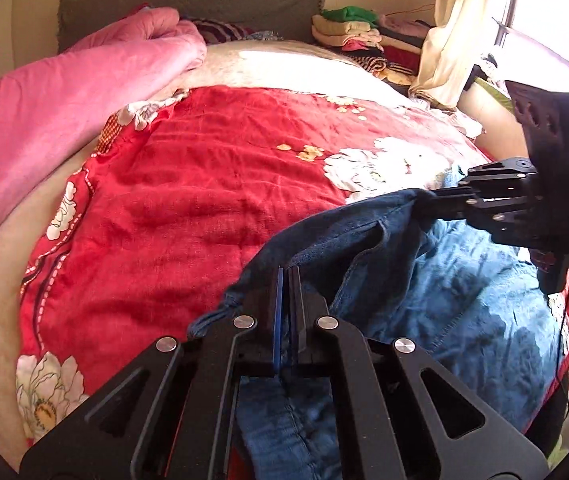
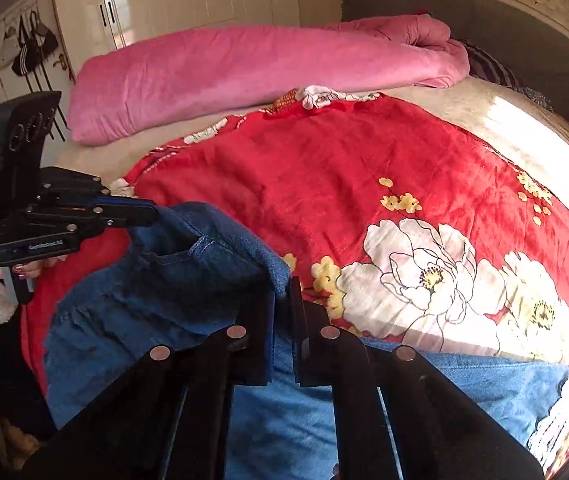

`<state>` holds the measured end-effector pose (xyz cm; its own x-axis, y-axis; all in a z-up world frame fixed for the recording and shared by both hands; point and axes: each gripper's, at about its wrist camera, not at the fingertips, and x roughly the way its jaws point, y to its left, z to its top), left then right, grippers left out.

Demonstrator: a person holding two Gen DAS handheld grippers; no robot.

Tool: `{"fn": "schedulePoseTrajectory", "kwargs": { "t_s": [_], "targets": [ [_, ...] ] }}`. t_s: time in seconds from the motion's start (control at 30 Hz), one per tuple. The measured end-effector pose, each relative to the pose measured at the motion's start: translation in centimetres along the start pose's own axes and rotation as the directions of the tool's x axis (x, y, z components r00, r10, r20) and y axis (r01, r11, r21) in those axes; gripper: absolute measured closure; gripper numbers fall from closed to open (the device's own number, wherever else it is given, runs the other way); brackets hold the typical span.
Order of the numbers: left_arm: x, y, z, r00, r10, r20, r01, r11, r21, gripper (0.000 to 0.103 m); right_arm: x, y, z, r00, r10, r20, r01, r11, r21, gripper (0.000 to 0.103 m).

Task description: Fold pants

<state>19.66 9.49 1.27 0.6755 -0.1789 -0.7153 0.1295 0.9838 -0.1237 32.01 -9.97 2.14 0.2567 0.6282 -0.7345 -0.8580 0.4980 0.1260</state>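
The left gripper (image 1: pixel 286 280) had its fingers (image 1: pixel 277 312) pressed together on a thick dark edge of the pants (image 1: pixel 464 300), only a sliver of blue pad showing between them. Over on the other side, the right gripper (image 2: pixel 284 292) was pinched down too, fingers (image 2: pixel 297 320) closed on the opposite corner of that same edge, which looked like the waistband. Between the two grips the denim hung lifted in a sagging span, a pocket or belt-loop fold drooping from it. The rest of the pants trailed down and lay spread on the red floral blanket (image 1: pixel 188 184), near the foot of the bed (image 1: pixel 284 60), with a pink quilt (image 2: pixel 244 68) rolled well beyond it.

This was soft but weighty cloth, denim by the look of it. It would drape and drag, not slide, and would likely hold a crease once laid flat. The doubled, stitched waistband seemed the sound place to hold, since it gave the fingers something thick to bite. Single-layer leg fabric would probably bunch or slip out.
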Motion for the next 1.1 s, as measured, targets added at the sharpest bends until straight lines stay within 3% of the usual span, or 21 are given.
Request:
{"fn": "schedulePoseTrajectory", "kwargs": {
  "t_s": [0.27, 0.47, 0.83, 1.1],
  "targets": [
    [-4.2, -2.5, -2.4, 0.997, -0.036, 0.061, 0.034, 0.999, 0.032, 0.103, -6.1, 5.8, -3.6, 0.999, -0.006, 0.044, 0.005, 1.0, 0.017, 0.097],
    [-6.4, -4.0, -6.7, 0.996, -0.076, 0.047, 0.076, 0.997, 0.013, 0.103, -8.2, 9.6, -7.9, 0.999, 0.019, 0.032, -0.02, 0.999, 0.038, 0.097],
    [-8.9, -6.8, -13.7, 0.993, -0.108, -0.057, 0.109, 0.994, 0.011, 0.103, -8.4, 13.9, -15.0, 0.998, 0.051, -0.029, -0.05, 0.998, 0.037, 0.097],
    [-12.1, -6.7, -15.5, 0.996, -0.059, -0.061, 0.059, 0.998, -0.008, 0.095, -6.7, 15.9, -17.6, 0.997, 0.031, -0.075, -0.028, 0.999, 0.043, 0.096]
  ]
}}
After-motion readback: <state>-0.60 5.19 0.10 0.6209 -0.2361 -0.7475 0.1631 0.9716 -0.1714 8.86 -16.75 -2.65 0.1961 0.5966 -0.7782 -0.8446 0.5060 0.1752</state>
